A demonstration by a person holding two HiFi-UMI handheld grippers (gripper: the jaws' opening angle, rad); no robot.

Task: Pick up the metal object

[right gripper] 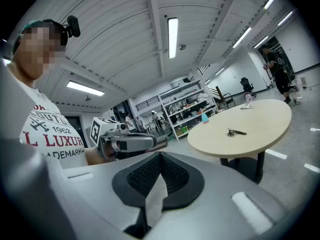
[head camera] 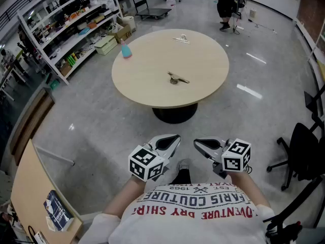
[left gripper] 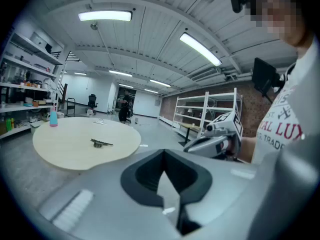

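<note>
The metal object point(head camera: 177, 78) is small, dark and flat, and it lies near the middle of the round beige table point(head camera: 152, 85). It also shows in the left gripper view as the metal object point(left gripper: 101, 143) and in the right gripper view as the metal object point(right gripper: 235, 132). My left gripper point(head camera: 172, 139) and right gripper point(head camera: 199, 144) hang side by side close to my chest, well short of the table's near edge. Both are shut with nothing in them. In its own view each gripper shows its dark pads together: left gripper point(left gripper: 165, 181), right gripper point(right gripper: 157, 181).
A teal and pink bottle point(head camera: 125, 50) and a small pale item point(head camera: 181, 38) sit on the table's far side. Shelving point(head camera: 66, 24) lines the left wall. A black office chair point(head camera: 299, 156) stands at the right, a wooden desk point(head camera: 35, 197) at the lower left, and a person point(head camera: 226, 4) far back.
</note>
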